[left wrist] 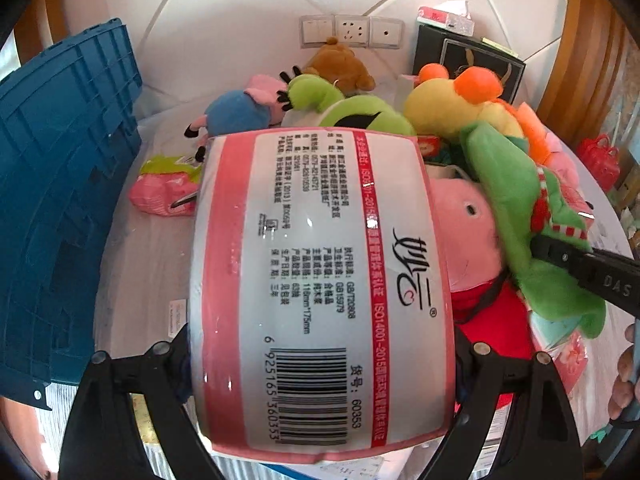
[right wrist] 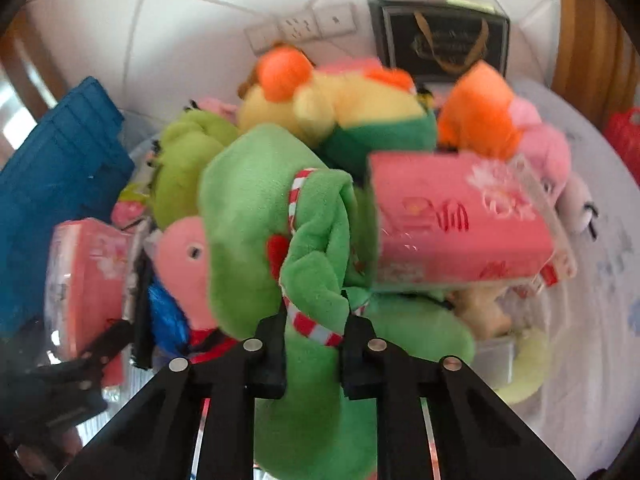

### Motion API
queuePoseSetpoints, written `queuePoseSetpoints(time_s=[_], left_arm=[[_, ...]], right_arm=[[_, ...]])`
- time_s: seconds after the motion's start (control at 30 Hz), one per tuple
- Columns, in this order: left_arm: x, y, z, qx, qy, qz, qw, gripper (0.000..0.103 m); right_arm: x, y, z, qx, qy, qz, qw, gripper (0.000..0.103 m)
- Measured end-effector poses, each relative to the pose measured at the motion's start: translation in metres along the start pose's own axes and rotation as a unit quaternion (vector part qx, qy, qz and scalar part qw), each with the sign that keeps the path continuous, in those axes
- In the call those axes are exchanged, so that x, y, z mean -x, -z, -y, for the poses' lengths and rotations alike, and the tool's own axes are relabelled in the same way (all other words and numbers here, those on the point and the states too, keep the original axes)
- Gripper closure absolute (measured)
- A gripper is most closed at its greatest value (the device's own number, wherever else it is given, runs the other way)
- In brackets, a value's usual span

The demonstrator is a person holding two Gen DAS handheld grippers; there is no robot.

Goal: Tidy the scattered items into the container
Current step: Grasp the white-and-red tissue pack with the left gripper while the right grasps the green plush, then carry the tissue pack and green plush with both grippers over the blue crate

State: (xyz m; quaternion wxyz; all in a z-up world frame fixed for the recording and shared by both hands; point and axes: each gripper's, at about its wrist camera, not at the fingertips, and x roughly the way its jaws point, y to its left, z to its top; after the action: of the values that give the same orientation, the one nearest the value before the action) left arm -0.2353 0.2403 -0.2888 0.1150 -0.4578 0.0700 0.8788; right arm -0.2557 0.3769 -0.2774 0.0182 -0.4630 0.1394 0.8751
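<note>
My left gripper (left wrist: 320, 360) is shut on a pink-and-white tissue pack (left wrist: 320, 264), barcode side facing the camera, with a finger on each side. The pack fills the middle of the left wrist view, above a heap of plush toys. My right gripper (right wrist: 314, 344) is shut on a green plush toy (right wrist: 256, 208) with a red-and-white striped trim. In the left wrist view the same green plush toy (left wrist: 516, 200) shows at the right, with the right gripper (left wrist: 538, 246) biting into it. A blue crate (left wrist: 60, 200) stands at the left, also seen as the blue crate (right wrist: 60, 184).
The heap holds a pink pig plush (left wrist: 464, 220), a yellow-and-orange plush (left wrist: 452, 100), a lime-green plush (left wrist: 316, 94), a brown bear (left wrist: 340, 66) and another pink tissue pack (right wrist: 460, 224). A black box (left wrist: 468, 60) stands by the wall. A small pink pack (left wrist: 164, 192) lies near the crate.
</note>
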Motion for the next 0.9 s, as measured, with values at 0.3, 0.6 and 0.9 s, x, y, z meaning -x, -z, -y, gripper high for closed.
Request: queuePoseSetpoints(time_s=[0.3, 0.6, 0.9], left_arm=[[0.054, -0.011, -0.004, 0.007, 0.0, 0.061, 0.9981, 0.013], [0.135, -0.024, -0.045, 0.046, -0.065, 0.152, 0.9852, 0.013], [0.231, -0.035, -0.118, 0.092, -0.144, 0.247, 0.9538, 0.013]], right_arm=[[0.081, -0.018, -0.056, 0.085, -0.008, 0.104, 0.991, 0.088], [0.129, -0.05, -0.116, 0.16, -0.05, 0.167, 0.972, 0.088], [0.179, -0.078, -0.213, 0.232, -0.113, 0.226, 0.94, 0.088]])
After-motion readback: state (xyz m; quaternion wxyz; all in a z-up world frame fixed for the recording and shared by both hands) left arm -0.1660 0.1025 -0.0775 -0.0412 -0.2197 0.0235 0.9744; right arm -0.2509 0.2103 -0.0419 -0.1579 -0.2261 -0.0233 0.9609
